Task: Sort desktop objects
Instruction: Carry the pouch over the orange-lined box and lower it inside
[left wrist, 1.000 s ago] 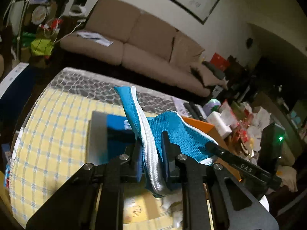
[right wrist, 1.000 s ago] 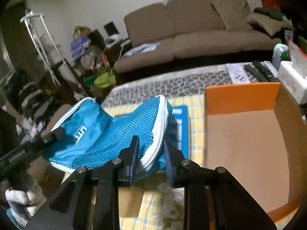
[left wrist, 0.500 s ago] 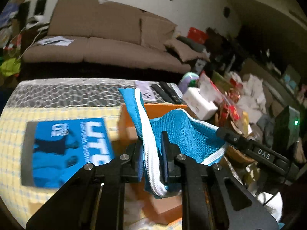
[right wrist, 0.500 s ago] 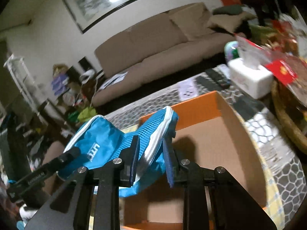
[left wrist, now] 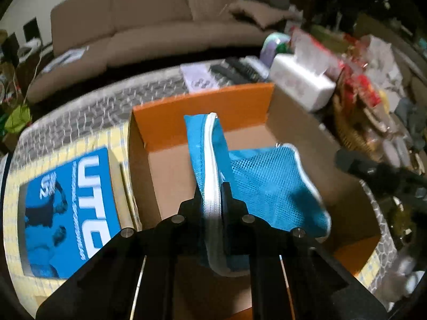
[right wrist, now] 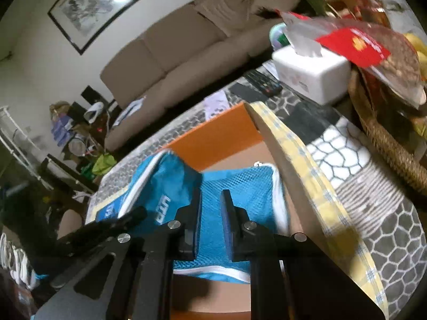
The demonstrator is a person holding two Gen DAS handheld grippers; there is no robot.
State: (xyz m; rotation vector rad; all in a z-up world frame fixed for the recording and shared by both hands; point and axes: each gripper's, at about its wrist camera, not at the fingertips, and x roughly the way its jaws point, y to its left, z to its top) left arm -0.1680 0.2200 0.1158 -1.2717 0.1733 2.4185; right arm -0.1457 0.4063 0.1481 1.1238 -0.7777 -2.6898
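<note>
Clamped narrowly between the left gripper's [left wrist: 212, 200] jaws is the white-piped edge of a blue mesh pouch [left wrist: 267, 184]; mesh is likewise gripped by the right gripper [right wrist: 210, 208]. Beneath, an orange cardboard box [left wrist: 202, 109] is seen. "UTO" is printed on the pouch.

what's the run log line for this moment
left gripper: shut on blue mesh bag | right gripper: shut on bag | bag over orange box
</note>
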